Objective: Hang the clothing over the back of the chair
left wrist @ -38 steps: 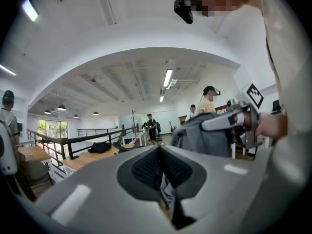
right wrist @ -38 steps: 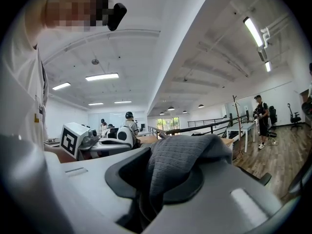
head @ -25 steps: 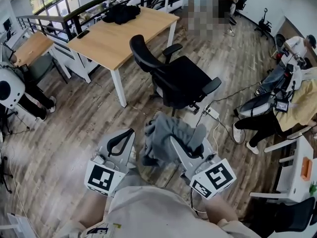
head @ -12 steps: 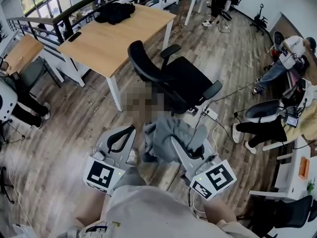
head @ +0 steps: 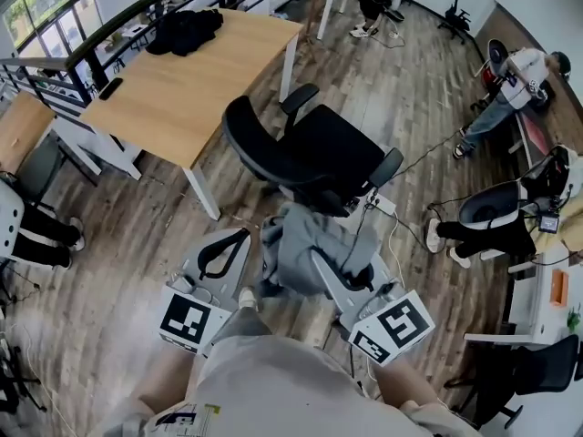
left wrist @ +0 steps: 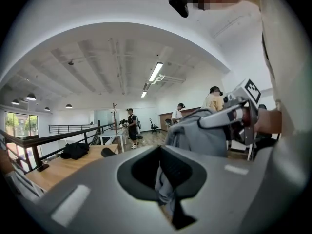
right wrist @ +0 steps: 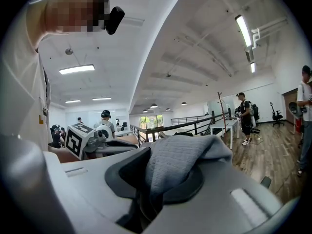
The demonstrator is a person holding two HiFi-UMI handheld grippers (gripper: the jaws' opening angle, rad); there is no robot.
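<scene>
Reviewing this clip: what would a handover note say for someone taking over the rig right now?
Left claw: shut on a fold of the grey garment.
Right claw: shut on a bunch of the same garment.
Things: the garment hangs in the air between the two claws, just in front of the black office chair. Its backrest is bare.
Done: the garment is picked up and held at the chair.
Left: lift it over the backrest, drape it, open both claws.
</scene>
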